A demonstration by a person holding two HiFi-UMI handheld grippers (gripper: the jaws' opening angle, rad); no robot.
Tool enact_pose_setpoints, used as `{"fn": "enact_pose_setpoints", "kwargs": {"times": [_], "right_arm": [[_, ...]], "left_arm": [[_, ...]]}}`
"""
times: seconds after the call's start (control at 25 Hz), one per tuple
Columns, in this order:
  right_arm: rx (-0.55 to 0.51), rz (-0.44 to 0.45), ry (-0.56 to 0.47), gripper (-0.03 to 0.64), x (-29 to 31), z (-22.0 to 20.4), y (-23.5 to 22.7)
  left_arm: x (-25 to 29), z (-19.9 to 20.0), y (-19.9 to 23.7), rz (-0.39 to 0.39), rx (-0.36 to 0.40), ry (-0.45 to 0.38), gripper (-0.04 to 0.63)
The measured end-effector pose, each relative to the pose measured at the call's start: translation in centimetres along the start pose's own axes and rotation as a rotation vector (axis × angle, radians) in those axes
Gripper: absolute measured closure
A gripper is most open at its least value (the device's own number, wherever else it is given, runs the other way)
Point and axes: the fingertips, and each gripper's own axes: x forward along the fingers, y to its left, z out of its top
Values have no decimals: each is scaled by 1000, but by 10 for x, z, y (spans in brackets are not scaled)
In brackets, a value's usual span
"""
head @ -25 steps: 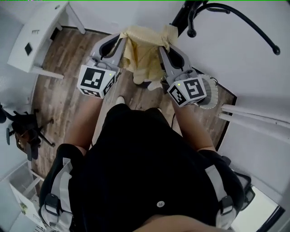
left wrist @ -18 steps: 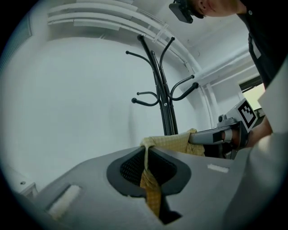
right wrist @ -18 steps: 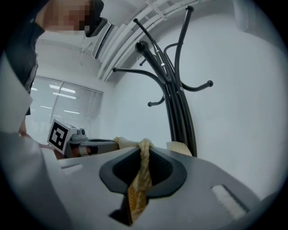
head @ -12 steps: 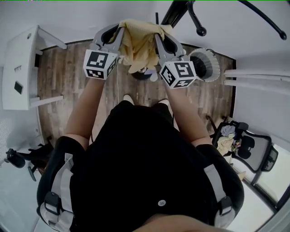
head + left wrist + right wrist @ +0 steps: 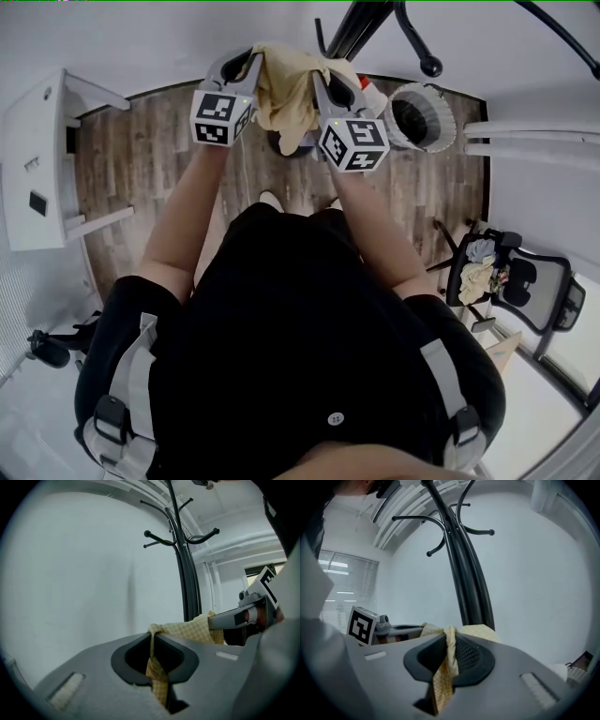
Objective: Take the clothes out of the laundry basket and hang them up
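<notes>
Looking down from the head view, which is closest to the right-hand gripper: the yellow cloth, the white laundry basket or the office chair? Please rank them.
1. The yellow cloth: pinched in the right gripper itself.
2. The white laundry basket: on the floor just to its right.
3. The office chair: off at the lower right, farthest.

Stand (image 5: pixel 361 23): top cut off by upper edge in head view; foot partly behind cloth (image 5: pixel 286 89).
Cloth: mostly out of sight in both gripper views.
Basket (image 5: pixel 419 114): inside dark, contents unreadable.
Chair (image 5: pixel 525 281): heap on seat too small to identify.
</notes>
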Motion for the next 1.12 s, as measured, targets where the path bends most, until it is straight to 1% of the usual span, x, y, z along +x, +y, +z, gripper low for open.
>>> {"fn": "enact_pose_setpoints", "kwargs": {"times": [0.16,0.28,0.44,0.64,0.92,1.12], "right_arm": [[32,-22,13,578,2,-15,-5],[47,-31,13,578,2,-25,-9],[18,-53,4,578,2,-37,-13],[-20,-80,17,578,4,-55,-15],[-35,-70,33,577,3,-69,-17],[-57,-60,36,572,0,-77,-18]], "left_arm": [[16,-20,-5,-32,-3,13,583],[21,-34,-8,-57,-25,0,583],[24,-50,-9,-75,-39,-3,583],[28,-74,-8,-83,-42,34,583],[26,-101,-11,-88,-72,84,583],[25,-117,-11,-88,-74,109,581]]}}
